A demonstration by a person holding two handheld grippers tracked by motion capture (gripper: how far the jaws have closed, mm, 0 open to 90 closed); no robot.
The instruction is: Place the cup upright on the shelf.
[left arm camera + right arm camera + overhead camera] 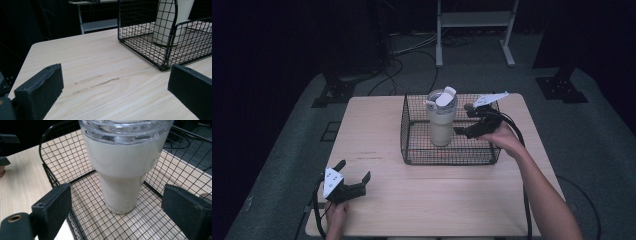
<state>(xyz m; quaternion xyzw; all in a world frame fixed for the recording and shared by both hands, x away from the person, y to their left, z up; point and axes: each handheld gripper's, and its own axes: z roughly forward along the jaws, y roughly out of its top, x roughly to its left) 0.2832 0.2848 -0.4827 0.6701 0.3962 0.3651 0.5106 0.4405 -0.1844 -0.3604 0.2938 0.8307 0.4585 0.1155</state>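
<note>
Now, right gripper: I hold it wide open beside the cup, lined up to grab.
Cup: upright inside the basket.
Left gripper: wide open, parked clear on the table.

high view: above the person's side, facing forward and down over the whole desk | left gripper view: low, looks across at wire basket | right gripper view: close on tumbler | all 3 share basket, tumbler
</note>
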